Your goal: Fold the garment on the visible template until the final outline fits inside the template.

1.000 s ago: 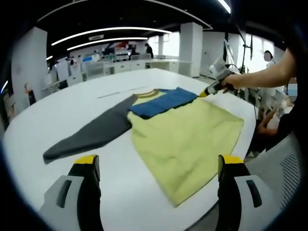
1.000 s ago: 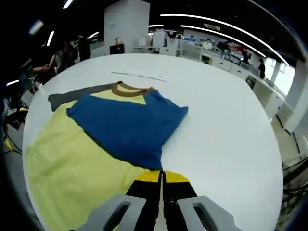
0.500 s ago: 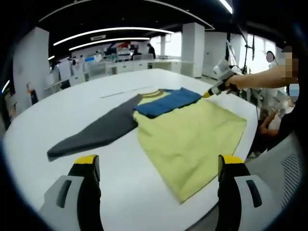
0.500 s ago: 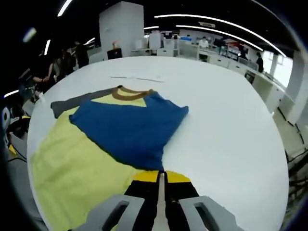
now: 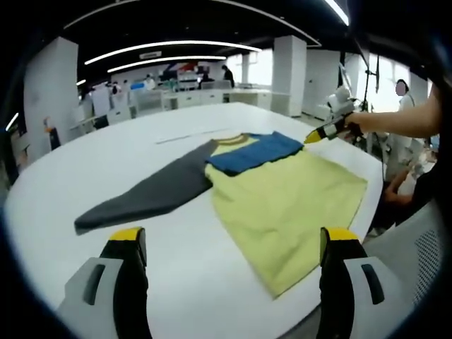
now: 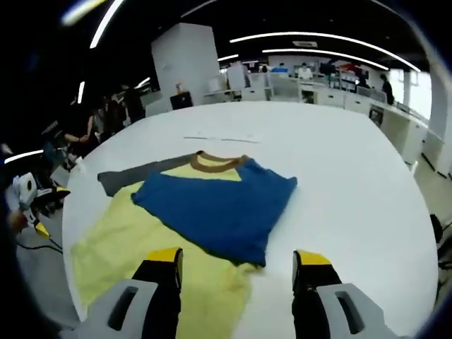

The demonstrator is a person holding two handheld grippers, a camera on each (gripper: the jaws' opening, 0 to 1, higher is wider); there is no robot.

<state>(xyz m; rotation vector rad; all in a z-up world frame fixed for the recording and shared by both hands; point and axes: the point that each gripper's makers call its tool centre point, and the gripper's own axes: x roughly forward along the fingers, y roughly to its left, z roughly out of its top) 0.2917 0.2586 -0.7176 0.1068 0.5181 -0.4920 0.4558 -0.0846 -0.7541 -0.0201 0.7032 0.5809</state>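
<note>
A long-sleeved garment lies flat on the white table. Its yellow body reaches toward the near edge, and the grey sleeve stretches out to the left. The blue sleeve is folded across the chest below the brown collar. My left gripper is open, low over the table and short of the garment. My right gripper is open with nothing between its jaws, just behind the edge of the blue sleeve. The yellow body lies to its left. A person's hand holds the right gripper.
A thin pale strip lies on the table beyond the collar. The table's rim runs close behind the yellow hem. Office desks, a white column and several people stand around the room.
My right gripper has opened and let go of the blue sleeve, then drawn back a little. The sleeve stays folded on the chest. The left gripper remains open.
</note>
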